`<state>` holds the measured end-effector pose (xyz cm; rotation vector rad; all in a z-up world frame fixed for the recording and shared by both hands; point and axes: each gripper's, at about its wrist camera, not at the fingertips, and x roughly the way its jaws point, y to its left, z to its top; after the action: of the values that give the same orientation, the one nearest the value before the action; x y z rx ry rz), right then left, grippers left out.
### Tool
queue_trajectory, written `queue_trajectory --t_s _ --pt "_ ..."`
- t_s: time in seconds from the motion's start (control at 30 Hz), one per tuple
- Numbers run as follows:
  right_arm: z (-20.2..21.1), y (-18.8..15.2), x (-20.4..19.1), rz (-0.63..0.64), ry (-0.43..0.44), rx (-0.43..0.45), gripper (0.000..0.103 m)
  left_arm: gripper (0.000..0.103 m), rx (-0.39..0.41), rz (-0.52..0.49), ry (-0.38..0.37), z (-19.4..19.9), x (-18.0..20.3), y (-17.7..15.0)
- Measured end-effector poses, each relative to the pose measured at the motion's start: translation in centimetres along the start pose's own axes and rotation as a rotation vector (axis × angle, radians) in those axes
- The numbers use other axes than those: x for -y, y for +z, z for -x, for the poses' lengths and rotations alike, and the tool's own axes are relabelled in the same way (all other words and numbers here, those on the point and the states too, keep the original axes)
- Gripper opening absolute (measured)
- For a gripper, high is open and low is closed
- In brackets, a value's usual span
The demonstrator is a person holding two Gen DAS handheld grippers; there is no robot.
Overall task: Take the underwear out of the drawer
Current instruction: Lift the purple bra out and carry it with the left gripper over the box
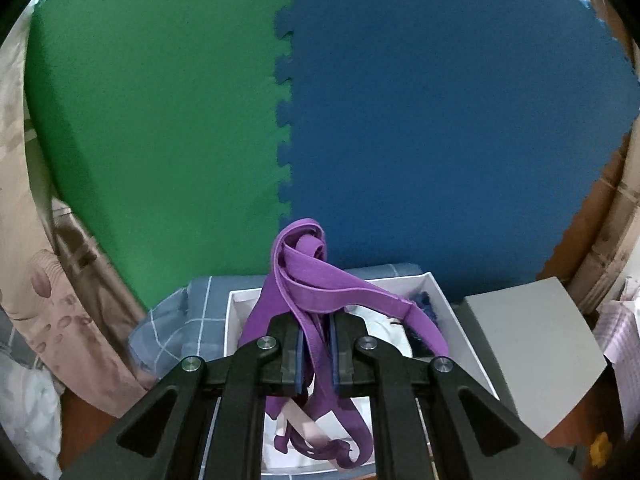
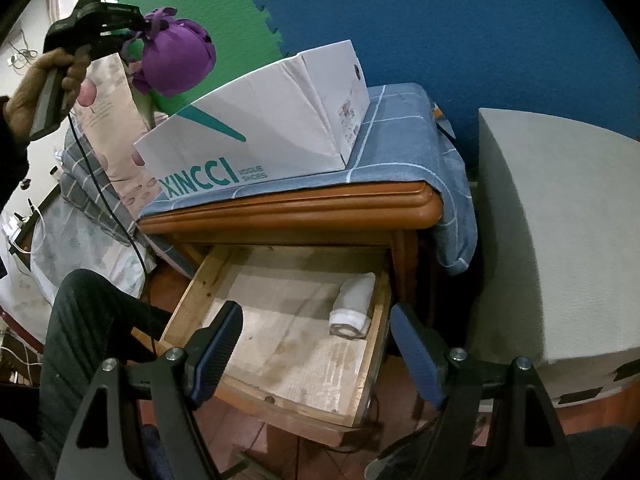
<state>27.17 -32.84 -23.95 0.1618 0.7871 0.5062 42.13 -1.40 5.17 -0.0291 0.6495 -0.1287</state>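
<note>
We are in a bedroom of a home, set up loosely for recording. A wooden bedside cabinet (image 2: 288, 208) stands with its drawer (image 2: 280, 328) pulled open, and a blue checked cloth (image 2: 404, 140) covers its top. A white shoebox (image 2: 256, 136) sits on the cloth. To the left we see bedding (image 2: 80, 240) in pale prints and a grey plaid. A floral curtain (image 1: 60, 300) hangs nearby. Green foam mats (image 1: 152, 120) and blue foam mats (image 1: 460, 120), joined by puzzle edges, line the wall behind. Reddish floor tiles (image 2: 248, 420) show below the drawer.
</note>
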Motion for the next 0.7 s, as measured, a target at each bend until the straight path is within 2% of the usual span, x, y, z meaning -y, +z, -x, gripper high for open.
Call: queue_trajectory --t_s 0.53,0.7 --pt "-0.3 -0.1 -0.5 0.017 0.012 -0.015 0.078 0.008 -0.066 -0.007 0.106 -4.9 0.2 -0.2" --pt "-0.4 -0.1 -0.6 0.029 0.01 -0.023 0.078 0.008 -0.095 -0.032 0.128 -7.0 1.6 -1.0"
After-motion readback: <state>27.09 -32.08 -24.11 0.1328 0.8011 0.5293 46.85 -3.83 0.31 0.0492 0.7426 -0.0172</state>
